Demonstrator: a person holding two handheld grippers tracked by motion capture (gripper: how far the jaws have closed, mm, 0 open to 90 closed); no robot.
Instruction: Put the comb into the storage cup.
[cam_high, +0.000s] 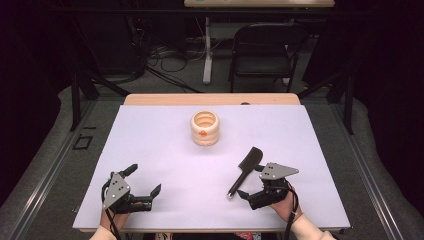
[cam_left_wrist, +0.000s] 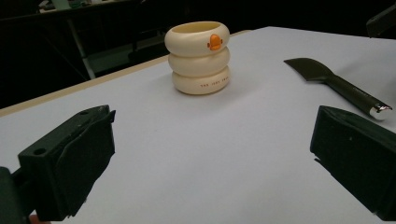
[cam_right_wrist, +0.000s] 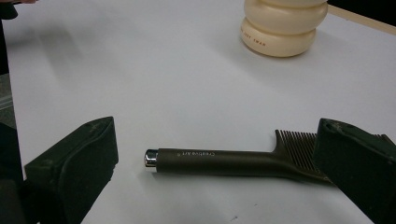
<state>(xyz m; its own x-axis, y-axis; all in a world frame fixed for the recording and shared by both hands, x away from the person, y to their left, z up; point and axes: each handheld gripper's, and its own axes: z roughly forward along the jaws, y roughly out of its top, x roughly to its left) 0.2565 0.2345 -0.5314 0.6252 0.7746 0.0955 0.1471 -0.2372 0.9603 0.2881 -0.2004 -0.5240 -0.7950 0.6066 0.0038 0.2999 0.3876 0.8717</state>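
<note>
While resting low at the near right of the table (cam_high: 150, 102), right gripper (cam_high: 248, 193) spread wide, nothing between the jaws, held by a hand (cam_high: 286, 207) coming in from the near edge. Just ahead of those jaws, a dark comb (cam_high: 245, 171), flat on the white sheet (cam_high: 165, 135), handle end with its small silver cap nearest the gripper, toothed head angled away toward the far right. In the right gripper view, the comb (cam_right_wrist: 233, 161) lying crosswise between the two black jaws, cap toward the left jaw, teeth partly tucked behind the right jaw, touching neither as far as can be told. Farther out, near the middle of the sheet toward the far side, a cream holder (cam_high: 205, 128) shaped like three stacked rings, upright, open at the top, with a small orange mark on its near face; well apart from the comb. Over at the near left, left gripper (cam_high: 142, 186) likewise wide open and holding nothing, low over the sheet, well apart from the right one. In the left gripper view, bare white sheet between the jaws, the holder (cam_left_wrist: 198, 58) standing beyond them and the comb (cam_left_wrist: 338, 84) off to the right. Beyond the table, a dark folding chair (cam_high: 262, 50) and loose cables (cam_high: 170, 57) on the floor.
</note>
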